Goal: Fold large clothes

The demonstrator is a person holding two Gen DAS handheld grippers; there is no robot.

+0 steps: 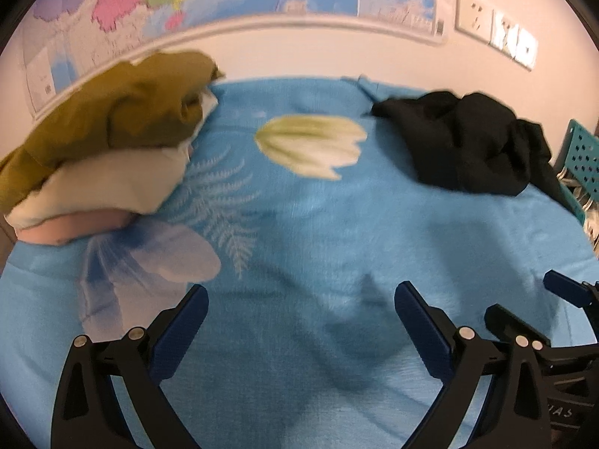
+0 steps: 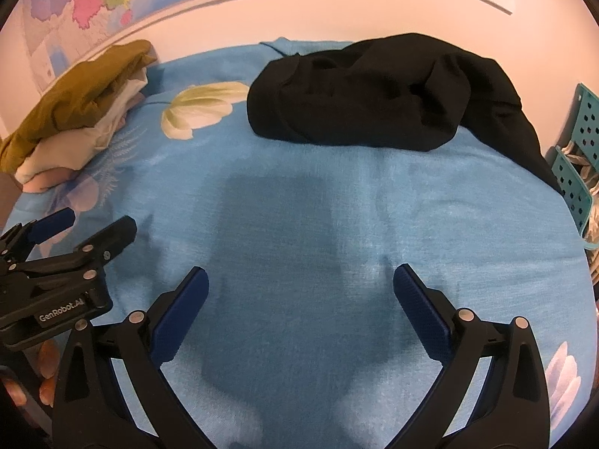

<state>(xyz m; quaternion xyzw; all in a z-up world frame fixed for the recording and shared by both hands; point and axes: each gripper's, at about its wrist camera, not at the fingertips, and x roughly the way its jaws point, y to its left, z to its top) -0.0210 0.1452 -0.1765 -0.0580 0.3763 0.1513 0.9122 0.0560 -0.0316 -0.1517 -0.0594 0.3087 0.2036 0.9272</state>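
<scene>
A blue blanket printed with flowers and ferns covers the whole work surface, up to the wall at its far edge. Near the far right corner lies the black garment, crumpled in a heap, one part trailing over the right edge. At the far left corner sits a stack of folded clothes, olive on top, cream and pink beneath. The black piece looks soft, limp and fairly bulky; it will likely sag and drag, so a hem or shoulder edge of the heap is the sensible place to pinch, not the middle. The left gripper and right gripper both hover over bare blanket near the front edge, jaws spread wide, holding nothing. The left gripper's body reads "GenRobot.AI".
</scene>
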